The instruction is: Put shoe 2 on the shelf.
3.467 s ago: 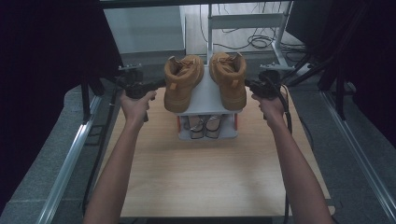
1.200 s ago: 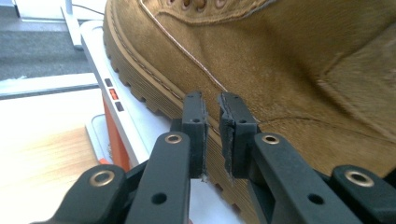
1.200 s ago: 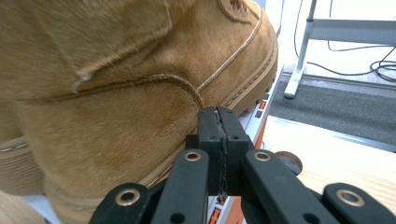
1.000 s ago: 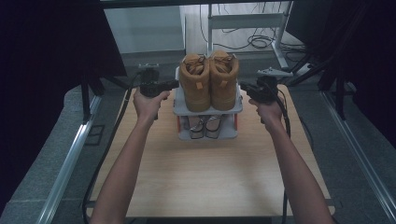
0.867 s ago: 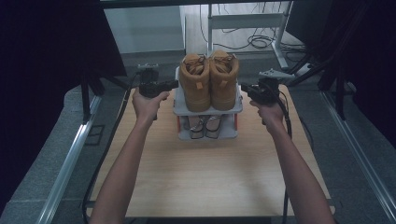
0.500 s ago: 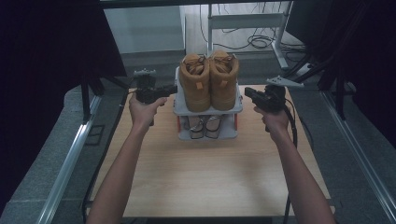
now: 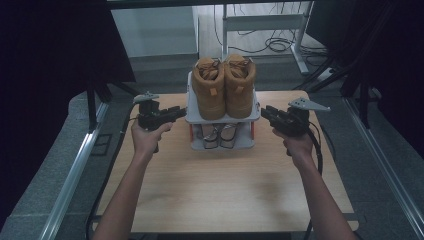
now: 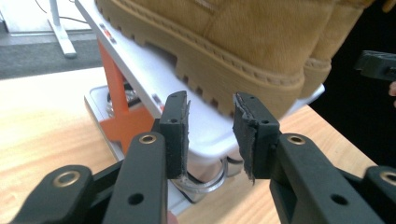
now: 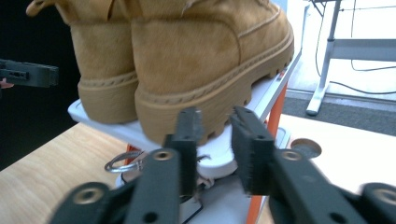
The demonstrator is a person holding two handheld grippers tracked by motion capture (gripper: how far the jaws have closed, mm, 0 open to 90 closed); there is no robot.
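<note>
The boots (image 7: 223, 86) stand side by side on the top shelf of a small white rack (image 7: 223, 116) at the far middle of the desk (image 7: 215, 190), heels toward the person and toes pointing away, so their long axes run straight away from the person across the desk. Under them, on the rack's lower tier, lie glasses (image 7: 220, 136) between orange posts. The left gripper (image 7: 176, 114) sits just off the rack's left edge and the right gripper (image 7: 266, 113) just off its right edge, each pointing inward at the shelf, with the boots between them. The jaws of both have just been opening: in the left gripper view the pads (image 8: 180, 122) stand apart with nothing between them, the near boot's lugged sole (image 8: 219, 70) a little beyond and above; in the right gripper view the jaws likewise gape empty below the other boot's sole (image 9: 219, 100). Neither gripper touches a boot or the shelf. Each hand is about as near to its own boot as the other, so the placing looks finished and the likely next step is to draw both grippers outward and back, sideways to the boots' length, without nudging the shelf.
</note>
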